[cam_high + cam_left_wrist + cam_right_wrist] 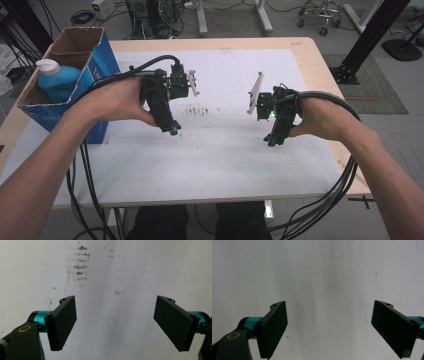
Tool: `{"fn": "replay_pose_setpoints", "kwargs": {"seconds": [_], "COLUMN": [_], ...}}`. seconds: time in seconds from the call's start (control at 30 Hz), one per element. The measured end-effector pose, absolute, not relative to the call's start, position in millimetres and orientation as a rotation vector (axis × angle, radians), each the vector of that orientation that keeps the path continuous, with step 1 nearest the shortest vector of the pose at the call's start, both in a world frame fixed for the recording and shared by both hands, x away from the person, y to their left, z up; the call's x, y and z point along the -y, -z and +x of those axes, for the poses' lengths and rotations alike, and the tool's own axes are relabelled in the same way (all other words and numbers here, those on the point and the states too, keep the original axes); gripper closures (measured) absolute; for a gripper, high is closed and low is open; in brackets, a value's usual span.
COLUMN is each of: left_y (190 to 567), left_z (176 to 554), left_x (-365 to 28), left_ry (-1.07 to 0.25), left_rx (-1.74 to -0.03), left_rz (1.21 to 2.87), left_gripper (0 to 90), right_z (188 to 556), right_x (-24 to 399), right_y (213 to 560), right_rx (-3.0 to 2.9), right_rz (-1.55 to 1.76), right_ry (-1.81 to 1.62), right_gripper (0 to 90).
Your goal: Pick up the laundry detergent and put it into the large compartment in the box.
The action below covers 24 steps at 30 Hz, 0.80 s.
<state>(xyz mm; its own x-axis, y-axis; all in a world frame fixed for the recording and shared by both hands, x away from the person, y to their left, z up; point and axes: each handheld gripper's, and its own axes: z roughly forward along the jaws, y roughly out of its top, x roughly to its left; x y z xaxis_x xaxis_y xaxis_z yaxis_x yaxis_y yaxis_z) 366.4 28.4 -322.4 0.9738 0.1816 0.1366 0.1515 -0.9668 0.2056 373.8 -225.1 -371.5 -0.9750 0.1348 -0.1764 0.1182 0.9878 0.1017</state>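
While both hands are held above the white sheet [200,150] that covers the table [315,55], nothing is gripped by either tool. The left gripper [115,323] is seen in its own view with its two black jaws spread wide apart, bare white surface lying between them. A patch of brownish smudges [78,263], arranged in short rows, is seen on the sheet beyond the left jaw; in the high view the same marks lie between the two hands, nearer the left gripper [172,127]. The right gripper [329,331] is likewise shown with its jaws held wide apart over plain white sheet, with only faint specks to be made out there. In the high view the right gripper [272,140] is pointed down toward the sheet, well apart from the left one, and a small green light is lit on its body. Whether the jaw tips touch the sheet cannot be told.

At the left edge of the table a blue cardboard box [97,70] is stood with its flaps open, and a blue bottle [57,82] with a white cap is held inside it. The box is just beside the left forearm. Black cables [340,185] are trailed from both grippers over the near table edge
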Motion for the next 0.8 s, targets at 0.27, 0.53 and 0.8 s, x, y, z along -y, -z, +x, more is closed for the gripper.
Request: {"fn": "replay_pose_setpoints", "kwargs": {"seconds": [0.27,0.53,0.8], "left_y": [342,350,349], "left_z": [359,355,354], "left_x": [-27,-28,-29], "left_ry": [-0.202,-0.197,-0.206], "left_rx": [-0.275,-0.292,-0.288], "left_rz": [2.918,2.924,2.921], "left_gripper": [18.7,18.7,18.7], "right_z": [375,374,377], "right_x": [223,221,220], "right_y": [369,366,367], "right_rx": [-2.948,-2.947,-2.948], "right_rz": [0.198,0.191,0.175], "right_ry": [-0.164,-0.158,-0.162], "right_gripper": [12.9,12.8,12.9]}}
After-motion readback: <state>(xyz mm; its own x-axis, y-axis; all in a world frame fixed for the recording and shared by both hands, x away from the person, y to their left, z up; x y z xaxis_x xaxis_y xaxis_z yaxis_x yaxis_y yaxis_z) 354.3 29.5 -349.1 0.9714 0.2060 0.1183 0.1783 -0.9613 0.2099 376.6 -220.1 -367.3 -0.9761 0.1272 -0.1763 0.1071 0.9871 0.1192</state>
